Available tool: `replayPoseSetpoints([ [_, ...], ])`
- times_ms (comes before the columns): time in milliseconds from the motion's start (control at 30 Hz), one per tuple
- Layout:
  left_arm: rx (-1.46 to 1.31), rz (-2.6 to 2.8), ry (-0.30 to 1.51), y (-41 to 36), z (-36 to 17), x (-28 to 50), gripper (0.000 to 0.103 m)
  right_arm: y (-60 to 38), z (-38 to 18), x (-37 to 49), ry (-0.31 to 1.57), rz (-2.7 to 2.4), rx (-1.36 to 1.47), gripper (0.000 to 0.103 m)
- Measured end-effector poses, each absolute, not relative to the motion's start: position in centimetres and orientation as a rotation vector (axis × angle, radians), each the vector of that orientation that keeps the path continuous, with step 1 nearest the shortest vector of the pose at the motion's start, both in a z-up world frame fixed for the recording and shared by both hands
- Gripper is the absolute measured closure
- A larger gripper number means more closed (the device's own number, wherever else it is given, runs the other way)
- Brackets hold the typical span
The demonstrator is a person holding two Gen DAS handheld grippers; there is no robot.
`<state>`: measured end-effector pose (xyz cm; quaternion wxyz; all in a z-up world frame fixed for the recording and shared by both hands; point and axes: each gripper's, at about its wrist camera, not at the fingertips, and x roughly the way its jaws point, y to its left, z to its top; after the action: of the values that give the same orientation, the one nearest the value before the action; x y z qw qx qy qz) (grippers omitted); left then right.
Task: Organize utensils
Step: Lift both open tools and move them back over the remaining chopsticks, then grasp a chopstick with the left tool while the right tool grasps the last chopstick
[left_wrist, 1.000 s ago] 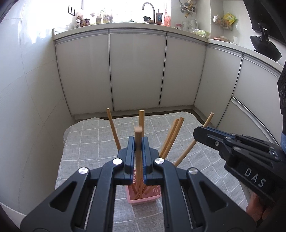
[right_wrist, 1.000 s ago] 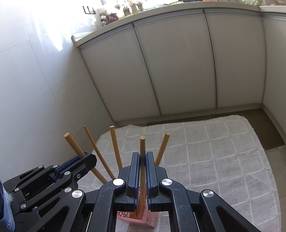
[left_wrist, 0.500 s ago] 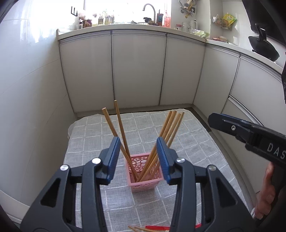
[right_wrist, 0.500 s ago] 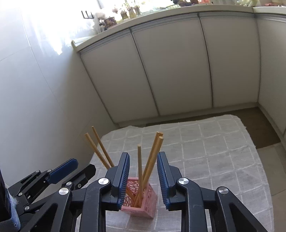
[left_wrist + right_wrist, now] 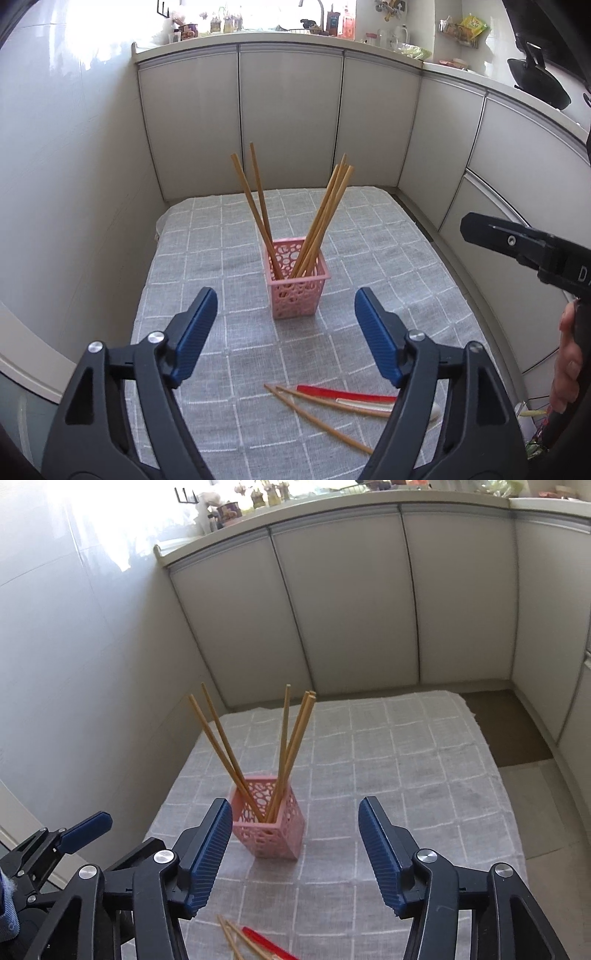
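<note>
Left gripper (image 5: 286, 332): jaws just opened wide, nothing between. Pink basket (image 5: 297, 286) ahead, upright chopsticks (image 5: 321, 221) inside. Loose chopsticks (image 5: 325, 413) flat on cloth (image 5: 207, 258), below left gripper's right finger, long axis running left-right, nearer left hand. Right gripper (image 5: 295, 849): jaws likewise just opened, empty.

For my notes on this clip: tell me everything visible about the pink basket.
The pink basket is a small, square, open-topped holder, plastic by its look, with walls pierced by round cut-outs. It stands upright on the grey checked cloth. Wooden chopsticks stand inside it, leaning against its rim in two bunches. Neither gripper touches it.
</note>
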<state>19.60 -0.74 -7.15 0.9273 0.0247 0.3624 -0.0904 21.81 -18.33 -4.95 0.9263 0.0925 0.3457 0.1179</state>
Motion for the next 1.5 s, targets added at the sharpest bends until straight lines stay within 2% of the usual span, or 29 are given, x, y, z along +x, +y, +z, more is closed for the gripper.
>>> replayPoseSetpoints([
  [367, 0.047, -0.151, 0.899, -0.2, -11.2, 17.1, 0.022, -18.4, -7.9, 19.1, 0.810, 0.240, 0.172, 0.027],
  [567, 0.034, -0.137, 1.011, 0.1, -14.0, 16.8, 0.022, -18.7, -10.6, 18.8, 0.912, 0.190, 0.167, 0.025],
  [767, -0.101, -0.178, 1.171, 0.8, -17.3, 17.7, 0.022, -18.7, -13.2, 19.2, 1.028, 0.143, 0.134, 0.025],
  [867, -0.161, -0.179, 1.229, 0.9, -19.0, 18.2, 0.031, -18.7, -14.2, 19.6, 1.066, 0.131, 0.127, 0.025],
  [1033, -0.167, -0.122, 1.275, 0.5, -21.3, 19.5, 0.059, -18.7, -15.7, 20.1, 1.124, 0.125, 0.137, 0.025],
  [1100, -0.173, -0.110, 1.287, 0.3, -21.9, 20.0, 0.066, -18.6, -16.1, 20.3, 1.134, 0.122, 0.129, 0.025],
  [1500, -0.143, -0.061, 1.315, -1.6, -24.5, 21.4, 0.086, -18.2, -17.4, 20.7, 1.176, 0.125, 0.096, 0.025],
])
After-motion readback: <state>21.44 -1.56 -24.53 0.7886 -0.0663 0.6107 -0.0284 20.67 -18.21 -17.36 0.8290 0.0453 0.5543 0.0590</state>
